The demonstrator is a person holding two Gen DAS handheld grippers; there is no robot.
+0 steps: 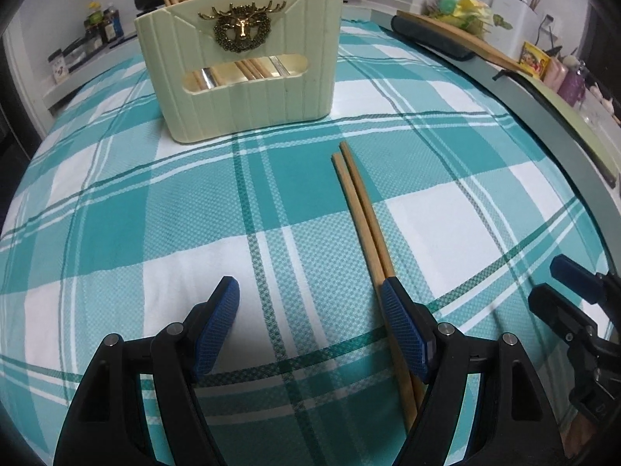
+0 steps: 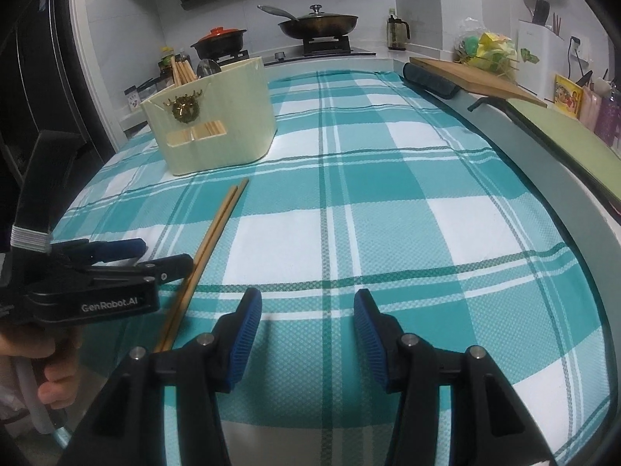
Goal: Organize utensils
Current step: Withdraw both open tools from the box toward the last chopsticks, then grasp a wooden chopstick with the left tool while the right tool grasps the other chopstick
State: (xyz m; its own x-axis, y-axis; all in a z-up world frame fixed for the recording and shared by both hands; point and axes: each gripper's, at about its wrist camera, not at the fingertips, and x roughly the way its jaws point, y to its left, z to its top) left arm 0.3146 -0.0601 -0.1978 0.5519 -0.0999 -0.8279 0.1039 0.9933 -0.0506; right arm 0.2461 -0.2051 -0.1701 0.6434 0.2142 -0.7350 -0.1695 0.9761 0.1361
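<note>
A pair of wooden chopsticks (image 1: 363, 213) lies on the teal plaid cloth (image 1: 116, 233), pointing toward a cream utensil holder (image 1: 240, 66) that holds more chopsticks and a spoon. My left gripper (image 1: 308, 295) is open and low over the cloth; its right finger (image 1: 399, 322) lies over the chopsticks' near part. In the right wrist view the chopsticks (image 2: 209, 244) lie left of my open, empty right gripper (image 2: 307, 310), with the left gripper (image 2: 139, 256) beside them and the holder (image 2: 213, 116) at the far left.
A wooden cutting board (image 2: 465, 73) and a dark roll (image 2: 431, 77) lie at the cloth's far right. A stove with a pan (image 2: 318, 23) and a red-lidded pot (image 2: 221, 39) stands behind. Bottles and jars line the left counter.
</note>
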